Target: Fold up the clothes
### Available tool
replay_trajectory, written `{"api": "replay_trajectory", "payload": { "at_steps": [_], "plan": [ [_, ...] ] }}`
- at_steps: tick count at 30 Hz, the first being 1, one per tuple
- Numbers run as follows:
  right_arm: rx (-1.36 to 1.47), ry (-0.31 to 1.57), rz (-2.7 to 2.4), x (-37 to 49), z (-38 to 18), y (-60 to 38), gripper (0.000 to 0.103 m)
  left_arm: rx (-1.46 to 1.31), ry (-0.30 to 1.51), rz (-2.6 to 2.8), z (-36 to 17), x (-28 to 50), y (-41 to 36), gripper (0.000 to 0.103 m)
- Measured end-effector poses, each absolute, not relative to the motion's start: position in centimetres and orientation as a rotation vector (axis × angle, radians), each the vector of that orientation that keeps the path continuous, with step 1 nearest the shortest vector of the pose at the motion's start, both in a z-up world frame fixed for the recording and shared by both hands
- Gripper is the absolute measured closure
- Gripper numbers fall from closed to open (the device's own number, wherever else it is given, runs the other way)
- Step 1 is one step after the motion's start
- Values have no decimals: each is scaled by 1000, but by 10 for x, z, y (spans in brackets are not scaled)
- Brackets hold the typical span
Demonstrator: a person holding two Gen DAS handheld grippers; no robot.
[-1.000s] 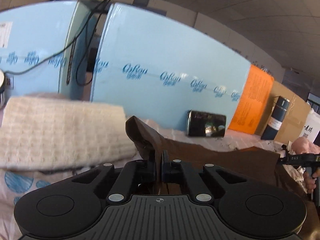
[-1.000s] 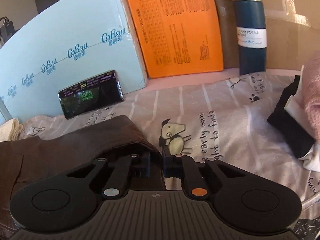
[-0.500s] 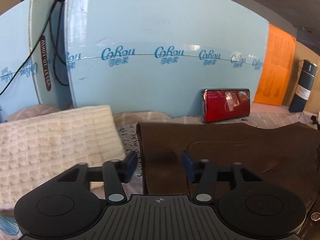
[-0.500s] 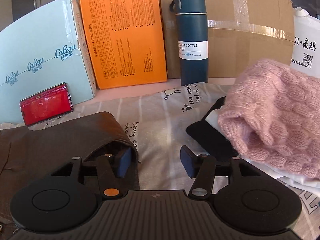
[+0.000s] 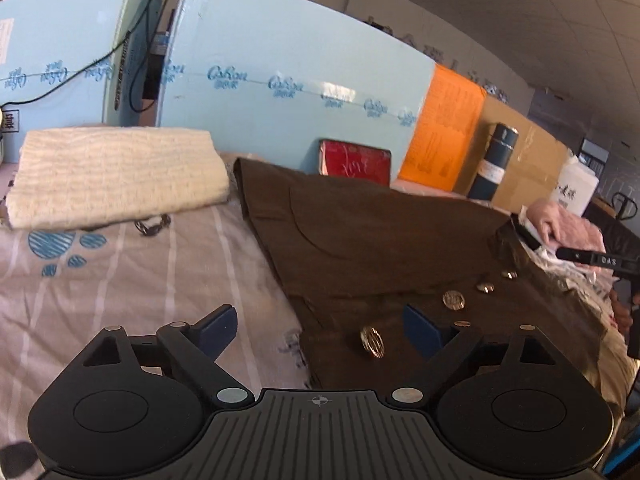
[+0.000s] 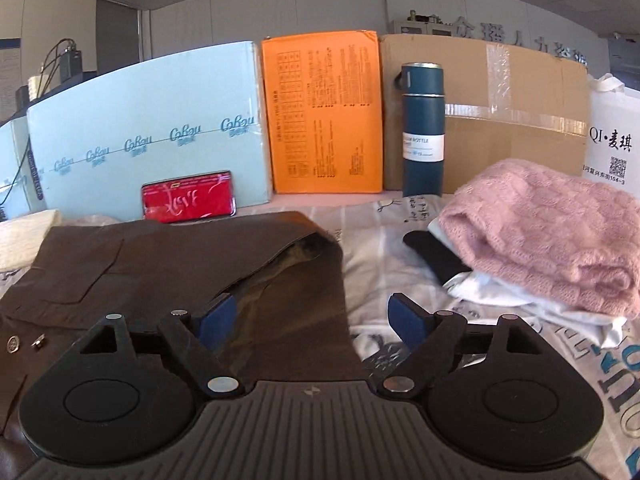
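So the dark brown button-front garment [image 5: 380,240] lies spread flat on the printed grey-white bedsheet [image 5: 120,288], w/ a row of round metal buttons [image 5: 453,300] showing along its near right part in the left wrist view. In the right wrist view the same brown garment [image 6: 160,264] has its right edge turned up a bit, lining visible under the flap. Left gripper [image 5: 318,326] hangs over the garment's left edge, jaws wide apart & holding nothing; left finger is above bare sheet, right finger above brown cloth. Right gripper [image 6: 308,316] is also spread wide, nothing between the fingers; its left finger sits over the garment's right edge, right finger over the sheet [image 6: 384,248]. Can't tell if either one touches the fabric. Left of the garment lies a folded cream waffle-knit item [image 5: 116,176]. To the right sits a pile: fuzzy pink knit sweater [image 6: 552,232] on top of white & black pieces. Behind, a red-screened phone [image 6: 188,202] leans on the light blue foam board [image 6: 152,132], just beyond the garment's far edge. Next along the back: orange printed sheet [image 6: 324,116], dark blue insulated bottle [image 6: 423,128], brown cardboard box [image 6: 516,112], white bag w/ QR code [image 6: 614,140].
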State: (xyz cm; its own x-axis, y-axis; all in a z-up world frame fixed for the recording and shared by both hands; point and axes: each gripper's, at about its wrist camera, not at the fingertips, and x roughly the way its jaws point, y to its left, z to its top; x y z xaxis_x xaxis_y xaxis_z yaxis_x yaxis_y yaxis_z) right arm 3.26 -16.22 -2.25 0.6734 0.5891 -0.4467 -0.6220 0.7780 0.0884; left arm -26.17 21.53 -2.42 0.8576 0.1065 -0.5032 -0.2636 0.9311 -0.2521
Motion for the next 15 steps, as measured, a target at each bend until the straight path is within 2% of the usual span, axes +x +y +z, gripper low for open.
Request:
{"api": "replay_trajectory", "payload": {
  "at_steps": [4,11,12,13,15],
  "plan": [
    [-82,534,662,23,-40,-158,20,-274,550,142,-31,-256,201,11],
    [-71,551,607,12,-53,-171,18,-168,495,81,-25,-259,176,12],
    [-73,552,600,12,-54,-172,17,-167,509,93,-26,-255,177,21],
    [-75,552,593,12,-54,-173,17,-167,529,107,-29,-252,179,56],
    [-78,553,580,11,-55,-174,17,-162,563,154,-33,-244,182,94]
  ]
}}
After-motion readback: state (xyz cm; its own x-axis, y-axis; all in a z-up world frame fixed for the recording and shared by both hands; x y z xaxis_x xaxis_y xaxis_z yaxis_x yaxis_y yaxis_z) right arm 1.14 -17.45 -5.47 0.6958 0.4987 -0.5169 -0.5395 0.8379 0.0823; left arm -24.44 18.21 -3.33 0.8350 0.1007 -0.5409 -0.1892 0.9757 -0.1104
